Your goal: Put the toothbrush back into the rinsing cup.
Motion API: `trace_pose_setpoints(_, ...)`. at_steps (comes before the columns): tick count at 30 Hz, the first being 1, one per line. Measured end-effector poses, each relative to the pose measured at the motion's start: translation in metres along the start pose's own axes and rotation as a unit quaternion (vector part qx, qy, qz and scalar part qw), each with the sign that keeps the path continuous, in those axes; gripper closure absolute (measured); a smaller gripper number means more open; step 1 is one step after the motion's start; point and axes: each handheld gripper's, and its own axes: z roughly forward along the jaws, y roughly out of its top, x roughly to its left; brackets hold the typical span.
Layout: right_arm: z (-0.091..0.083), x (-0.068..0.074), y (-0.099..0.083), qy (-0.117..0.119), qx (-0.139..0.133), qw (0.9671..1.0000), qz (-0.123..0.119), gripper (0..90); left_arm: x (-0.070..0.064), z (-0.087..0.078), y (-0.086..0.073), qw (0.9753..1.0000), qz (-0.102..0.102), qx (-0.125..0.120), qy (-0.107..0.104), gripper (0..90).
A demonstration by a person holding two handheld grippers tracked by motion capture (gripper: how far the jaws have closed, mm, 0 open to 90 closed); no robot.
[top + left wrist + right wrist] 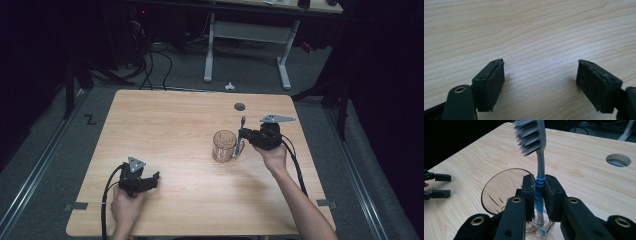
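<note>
The right gripper (539, 195), at the centre bottom of its own view, clamps a toothbrush (539, 167) by its blue-ribbed neck, grey bristles up at the top centre. Just behind and below the jaws stands a clear glass mug (499, 192), right of centre on the wooden table (175, 125) in the high view. The left gripper (540, 82) rests spread wide over bare wood, lower left of the high view.
</note>
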Motion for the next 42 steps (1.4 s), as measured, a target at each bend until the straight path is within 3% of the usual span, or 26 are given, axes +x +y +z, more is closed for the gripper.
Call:
trace_pose_setpoints(20,0.0038,-0.0026,-0.002,0.001,0.012,0.9999,0.007,77.4,0.0,0.0,0.0,1.0,0.0,0.0,0.0,23.2)
trace_pose_setpoints(29,0.0032,-0.0032,-0.002,0.005,0.009,0.9999,0.008,64.7,0.0,0.0,0.0,1.0,0.0,0.0,0.0,23.2)
trace_pose_setpoints(42,-0.0026,-0.004,-0.001,0.006,0.003,0.9999,0.013,57.5,0.0,0.0,0.0,1.0,0.0,0.0,0.0,23.1)
